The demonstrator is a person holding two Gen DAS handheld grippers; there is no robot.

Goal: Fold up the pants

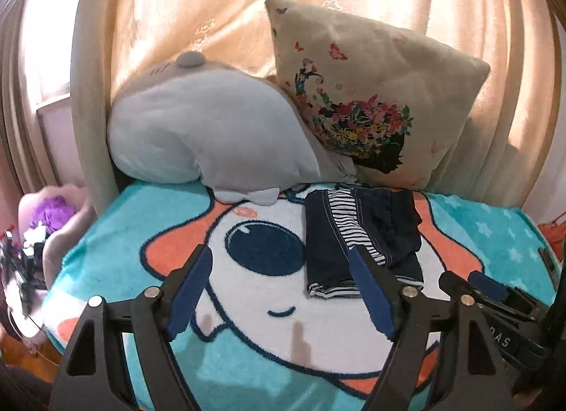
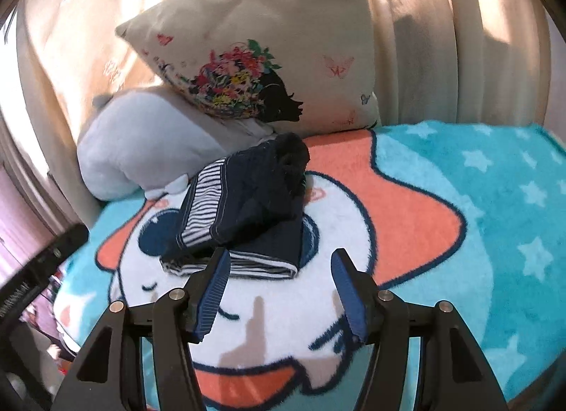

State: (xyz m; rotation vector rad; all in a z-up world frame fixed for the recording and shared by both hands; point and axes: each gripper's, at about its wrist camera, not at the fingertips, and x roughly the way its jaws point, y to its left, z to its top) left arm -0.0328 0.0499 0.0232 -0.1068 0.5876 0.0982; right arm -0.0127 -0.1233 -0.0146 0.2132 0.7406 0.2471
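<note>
Dark navy pants point(image 1: 361, 237) with a striped lining lie folded in a small bundle on the cartoon blanket point(image 1: 148, 220), just in front of the pillows. They also show in the right wrist view point(image 2: 247, 213). My left gripper point(image 1: 283, 255) is open and empty, above the blanket with its right finger over the bundle's near edge. My right gripper point(image 2: 279, 259) is open and empty, just short of the bundle's near edge. The right gripper also shows at the right of the left wrist view point(image 1: 488, 287).
A grey plush pillow point(image 1: 205, 128) and a beige cushion with a floral print point(image 1: 371, 92) lean against the curtain point(image 1: 212, 4) behind the pants. The turquoise blanket point(image 2: 495, 198) covers the bed. Clutter point(image 1: 42, 227) lies beside the bed at the left.
</note>
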